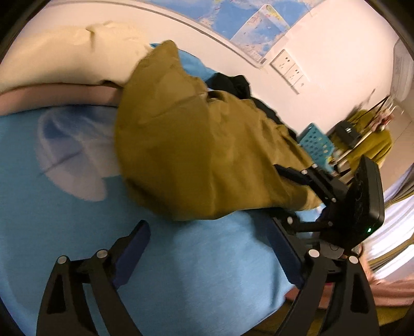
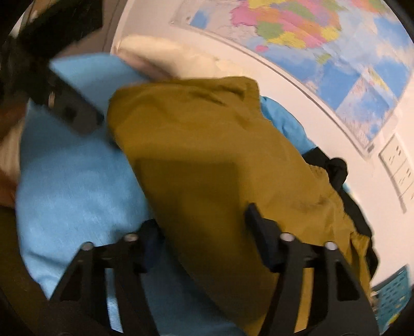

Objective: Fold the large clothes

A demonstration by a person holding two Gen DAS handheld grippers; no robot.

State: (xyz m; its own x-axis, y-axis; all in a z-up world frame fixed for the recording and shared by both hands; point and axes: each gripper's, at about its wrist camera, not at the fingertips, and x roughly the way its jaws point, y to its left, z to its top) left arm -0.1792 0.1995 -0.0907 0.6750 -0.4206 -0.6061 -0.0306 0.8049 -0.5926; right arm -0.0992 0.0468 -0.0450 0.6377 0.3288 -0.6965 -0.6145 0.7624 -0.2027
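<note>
You are holding the soft, floppy garment [image 2: 207,155] edge in the right gripper [image 2: 204,227]; left gripper [image 1: 207,240] is gaping wide.

The left wrist view looks down from close above the blue sheet [image 1: 77,219], facing the wall map [image 1: 233,18] at 1 o'clock, while the right wrist view sits nearer the mustard garment [image 2: 207,168], facing that map [image 2: 323,38] at 1 o'clock; both share garment, sheet, map.

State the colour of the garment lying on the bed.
Mustard-olive, plain, no pattern. The garment shows best in the right wrist view, on the light blue sheet.
</note>
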